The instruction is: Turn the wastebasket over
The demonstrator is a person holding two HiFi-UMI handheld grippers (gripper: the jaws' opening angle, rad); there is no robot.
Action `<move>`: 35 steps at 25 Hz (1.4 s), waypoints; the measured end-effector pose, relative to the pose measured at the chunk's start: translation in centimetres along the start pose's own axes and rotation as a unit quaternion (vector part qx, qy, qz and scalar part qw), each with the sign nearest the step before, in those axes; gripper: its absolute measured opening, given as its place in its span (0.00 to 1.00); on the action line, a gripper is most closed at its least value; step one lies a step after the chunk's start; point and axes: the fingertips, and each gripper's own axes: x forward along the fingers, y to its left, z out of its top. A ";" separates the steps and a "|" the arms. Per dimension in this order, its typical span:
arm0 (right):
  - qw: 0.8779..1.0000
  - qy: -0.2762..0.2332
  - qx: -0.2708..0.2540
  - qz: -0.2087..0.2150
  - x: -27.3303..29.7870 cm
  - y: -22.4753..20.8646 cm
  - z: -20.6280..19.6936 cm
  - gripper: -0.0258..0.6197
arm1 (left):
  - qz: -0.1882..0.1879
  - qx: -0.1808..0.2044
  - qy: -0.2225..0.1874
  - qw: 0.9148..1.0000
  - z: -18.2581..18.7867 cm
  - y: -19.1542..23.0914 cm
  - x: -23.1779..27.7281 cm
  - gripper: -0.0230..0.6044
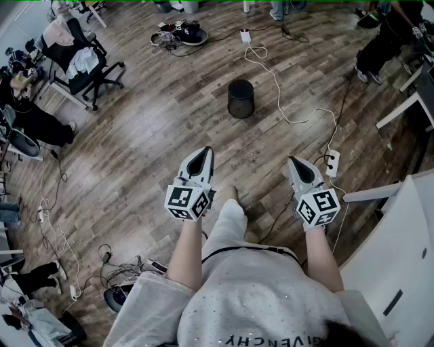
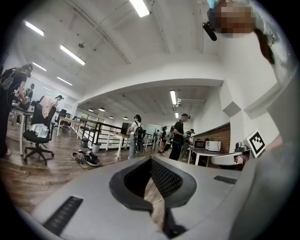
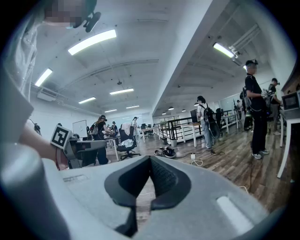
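Floor (image 1: 135, 149): wood-look planks in mixed brown and grey tones, laid in long strips with a dull sheen. It extends across a large open-plan room. The gripper views show a white ceiling with long strip lights (image 2: 140, 7), a dark metal railing (image 2: 101, 133) and white desks with several people standing at them.

Wastebasket (image 1: 241, 98): a round, black, mesh-walled cylinder standing on its end on the bare floor. It lies well ahead of both tools, roughly between their lines, and touches neither. Its top face reads as a dark disc, and it cannot be told from here whether that end is the mouth or the base.

A thin white cable (image 1: 285, 101) snakes over the planks just to the right of the wastebasket and runs to a white power strip (image 1: 332, 161) near the right tool. A black wheeled office chair (image 1: 85, 64) draped with pale clothing stands far left. A flat white desk (image 1: 407, 257) occupies the right edge.

Left gripper (image 1: 203, 152): a grey moulded shell with black pads textured in a fine diamond grid. The jaws are closed tip to tip with nothing between them, and only floor shows through the gap behind the tips.

Right gripper (image 1: 293, 161): the same build and condition, with its jaws together and empty. Each tool carries a cube of black-and-white square markers at its rear and is held out over the floor by a bare forearm.
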 end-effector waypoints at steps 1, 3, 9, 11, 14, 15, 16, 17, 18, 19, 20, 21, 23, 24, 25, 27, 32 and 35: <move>1.000 0.001 0.000 0.002 0.9 -0.4 0.1 0.04 | 0.003 -0.005 0.001 1.000 -0.1 0.7 0.9 0.03; 1.000 0.005 0.001 0.006 2.7 -1.1 0.1 0.04 | 0.005 -0.011 0.004 1.000 -0.2 1.9 2.7 0.03; 1.000 0.024 0.014 -0.005 8.0 -3.7 0.1 0.04 | -0.002 -0.017 0.025 1.000 -0.3 5.6 7.5 0.03; 0.999 0.029 0.021 -0.012 9.7 -4.6 0.2 0.04 | 0.000 -0.024 0.033 0.999 -0.5 7.1 9.0 0.03; 0.999 0.037 0.027 -0.019 12.2 -5.9 -0.1 0.04 | 0.001 -0.034 0.038 0.999 -0.6 9.5 11.8 0.03; 0.998 0.040 0.030 -0.021 13.0 -6.3 -0.2 0.04 | -0.001 -0.035 0.039 0.999 -0.6 10.2 12.7 0.03; 0.998 0.042 0.035 -0.025 13.9 -6.8 -0.3 0.04 | -0.003 -0.036 0.040 0.999 -0.5 10.9 13.6 0.03; 0.998 0.043 0.040 -0.029 14.8 -7.2 -0.3 0.04 | -0.006 -0.036 0.041 0.998 -0.3 11.6 14.6 0.03; 0.998 0.042 0.045 -0.032 15.8 -7.6 -0.1 0.04 | -0.009 -0.036 0.042 0.998 -0.1 12.4 15.6 0.03; 0.997 0.041 0.050 -0.035 16.8 -8.0 0.1 0.04 | -0.012 -0.037 0.042 0.998 0.1 13.3 16.4 0.03; 0.997 0.039 0.053 -0.036 17.8 -8.2 0.3 0.04 | -0.013 -0.038 0.042 0.998 0.3 14.2 17.2 0.03; 0.997 0.037 0.055 -0.036 18.8 -8.4 0.5 0.04 | -0.014 -0.040 0.041 0.998 0.6 15.2 18.0 0.03; 0.997 0.034 0.056 -0.036 20.8 -8.8 0.9 0.04 | -0.015 -0.042 0.039 0.998 0.8 16.9 19.3 0.03; 0.997 0.032 0.056 -0.038 21.7 -9.1 0.9 0.04 | -0.016 -0.041 0.039 0.998 0.8 17.7 19.9 0.03; 0.997 0.030 0.056 -0.041 22.5 -9.3 0.9 0.04 | -0.015 -0.038 0.040 0.998 0.8 18.4 20.4 0.03; 0.997 0.030 0.059 -0.047 23.9 -9.5 0.8 0.04 | -0.013 -0.029 0.043 0.999 0.8 19.7 21.0 0.03; 0.996 0.044 0.069 -0.036 26.4 -8.7 0.3 0.06 | -0.001 -0.034 0.047 0.998 0.4 22.2 20.7 0.03; 0.996 0.046 0.070 -0.032 27.8 -8.8 0.7 0.06 | 0.014 -0.055 0.046 0.997 -0.1 23.9 20.7 0.03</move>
